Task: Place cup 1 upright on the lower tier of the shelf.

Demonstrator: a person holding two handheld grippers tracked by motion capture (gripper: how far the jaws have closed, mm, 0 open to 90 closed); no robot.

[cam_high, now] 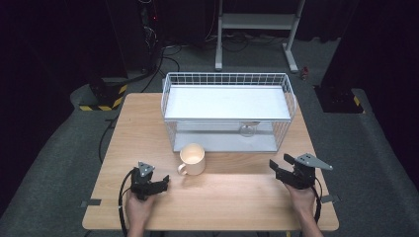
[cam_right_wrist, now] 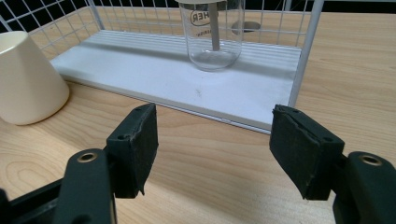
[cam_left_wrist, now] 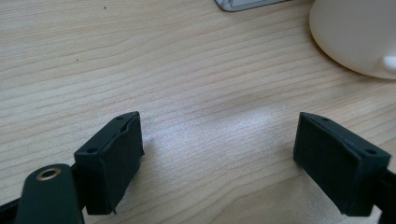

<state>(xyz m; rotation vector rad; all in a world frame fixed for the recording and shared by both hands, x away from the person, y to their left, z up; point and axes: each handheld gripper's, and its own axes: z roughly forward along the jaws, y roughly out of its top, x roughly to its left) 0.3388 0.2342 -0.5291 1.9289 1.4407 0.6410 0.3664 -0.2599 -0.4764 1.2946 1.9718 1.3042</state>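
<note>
Wooden table [cam_high: 237, 197] | cream mug [cam_high: 192, 159] fronting wire rack [cam_high: 170, 98] | glass jar [cam_high: 247, 129] inside

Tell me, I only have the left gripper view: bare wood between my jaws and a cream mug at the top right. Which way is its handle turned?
Observer: On the high view the mug has its handle toward the left gripper.
Operator: Anything behind it?
Observer: A white wire rack with two shelves.
Operator: Anything in the rack?
Observer: A clear glass on the lower shelf, seen past the open right gripper.
</note>
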